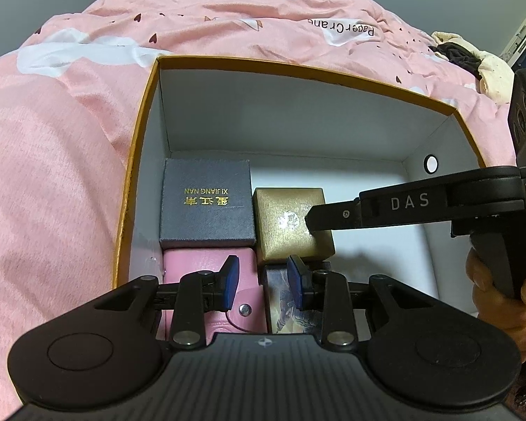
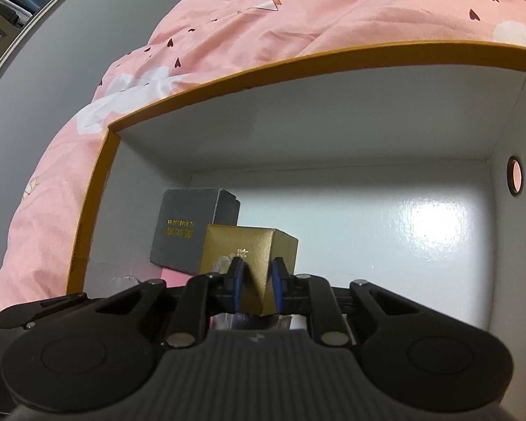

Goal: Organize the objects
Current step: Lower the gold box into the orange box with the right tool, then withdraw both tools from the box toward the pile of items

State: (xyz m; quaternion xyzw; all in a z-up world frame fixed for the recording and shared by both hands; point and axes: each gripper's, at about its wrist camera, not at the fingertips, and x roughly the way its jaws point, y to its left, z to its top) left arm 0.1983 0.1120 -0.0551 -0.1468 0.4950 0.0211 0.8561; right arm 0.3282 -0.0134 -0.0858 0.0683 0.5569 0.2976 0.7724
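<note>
Right wrist view: gold box [image 2: 249,263] sits inside the big carton [image 2: 333,133], beside the grey box [image 2: 186,231], its near corner pinched between the right gripper [image 2: 257,289] pads. Left gripper [image 1: 263,282] hovers half-spread, empty, over the pink case [image 1: 207,263].

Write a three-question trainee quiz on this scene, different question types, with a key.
1. True or false: the gold box sits outside the big orange-rimmed box.
2. Which gripper clamps a corner of the gold box? A) left gripper B) right gripper
3. Fill in: the case under the left gripper's fingers is coloured ____.

Key: 1 false; 2 B; 3 pink.
</note>
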